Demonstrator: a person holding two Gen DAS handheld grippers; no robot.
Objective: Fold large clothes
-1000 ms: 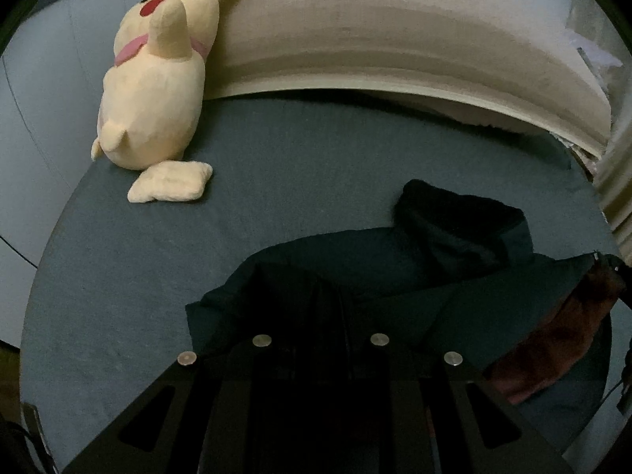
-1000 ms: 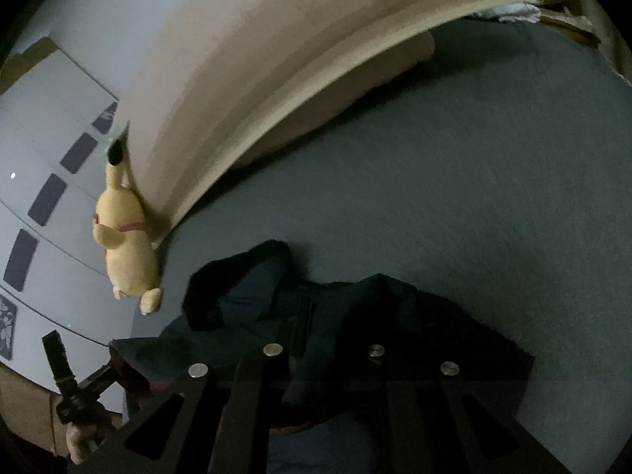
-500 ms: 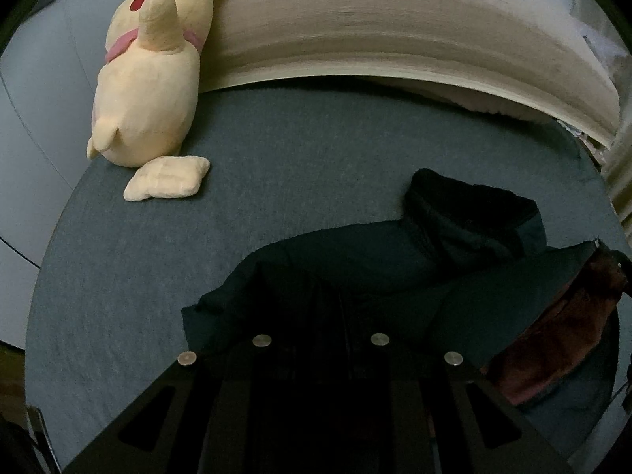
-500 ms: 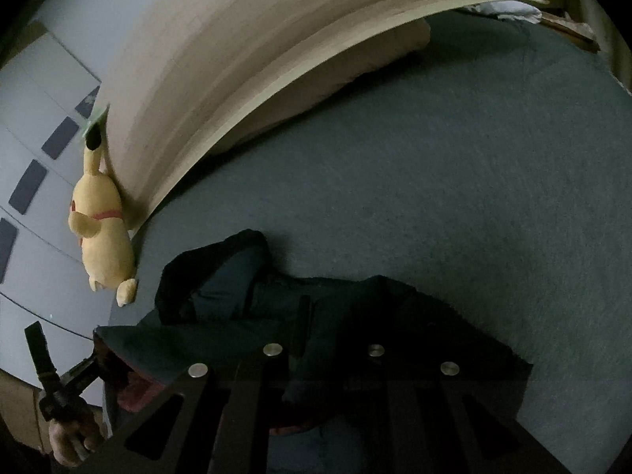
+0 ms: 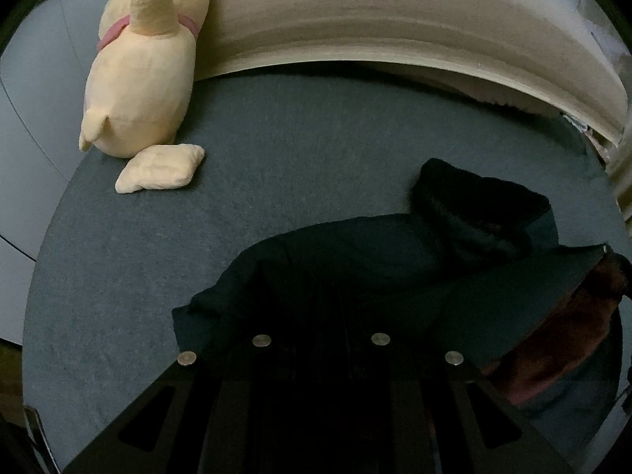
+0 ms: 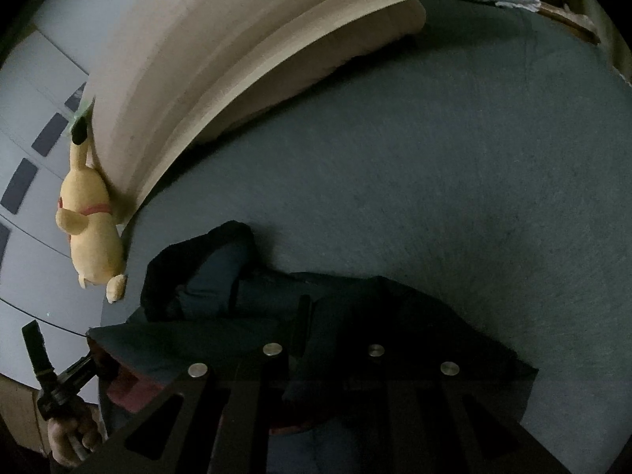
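Note:
A dark hooded jacket with a reddish lining lies on the grey-blue bed. Its hood points toward the headboard. My left gripper sits low over the jacket's near edge; the fingers are dark against the cloth and I cannot tell how the jaws stand. In the right wrist view the jacket spreads under my right gripper, whose fingers also merge with the dark cloth. The left gripper, held by a hand, touches the jacket's left corner there.
A yellow plush toy leans against the beige headboard at the bed's far left corner; it also shows in the right wrist view. A pillow lies under the headboard. Grey wardrobe doors stand at left.
Both views have shifted a little toward the headboard. The jacket has slid slightly with the grippers, and its hood lies farther right in the left wrist view.

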